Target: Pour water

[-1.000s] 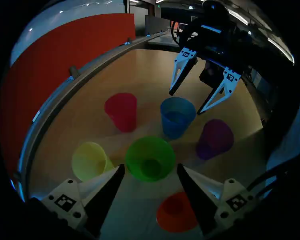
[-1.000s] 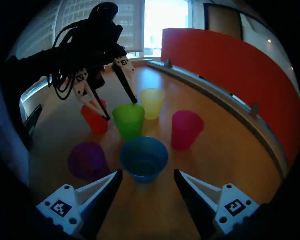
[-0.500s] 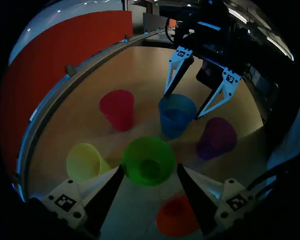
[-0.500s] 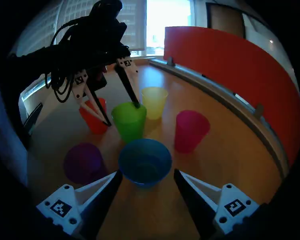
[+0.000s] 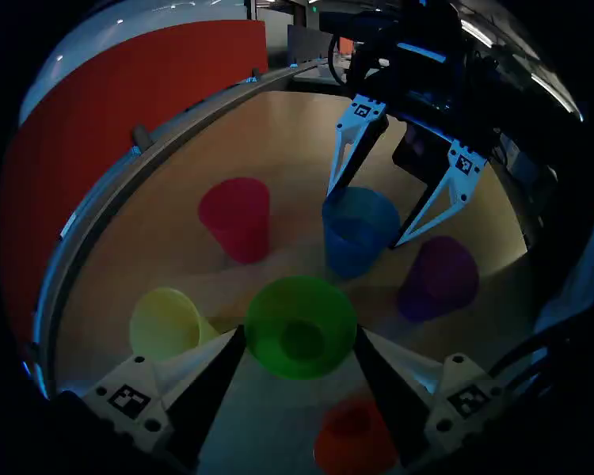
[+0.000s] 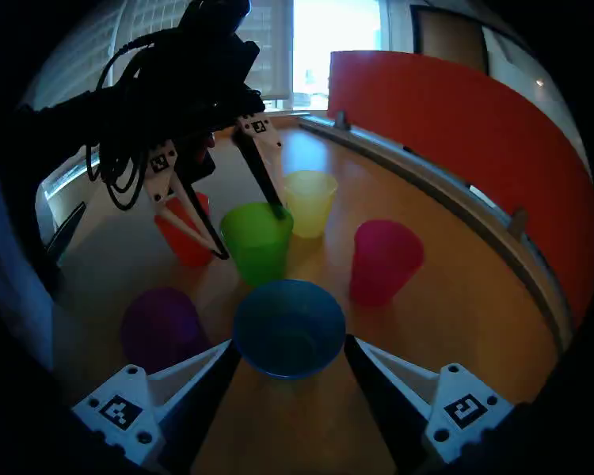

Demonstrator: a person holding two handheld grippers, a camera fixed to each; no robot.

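– Six cups on the table (image 5: 281, 142), then? And where do my tools stand?
– Six, yes. Nearest you in the left gripper view, the orange cup (image 5: 352, 443) sits low beneath your left gripper (image 5: 297, 331). That gripper's fingers are spread wide, with the green cup (image 5: 301, 352) upright between them. Whether they press on its sides, I cannot tell. The yellow cup (image 5: 161, 324) stands just beside one finger.
– And farther out?
– The pink cup (image 5: 235, 218), the blue cup (image 5: 359, 229) and the purple cup (image 5: 439, 277) stand in a loose row, apart from one another. Your right gripper (image 5: 363, 218) is spread wide too, with one finger on either side of the blue cup and the tips low by its rim. Whether that cup holds water, I cannot tell. Beyond the pink cup, a red screen (image 5: 99, 119) runs along the table's long edge.
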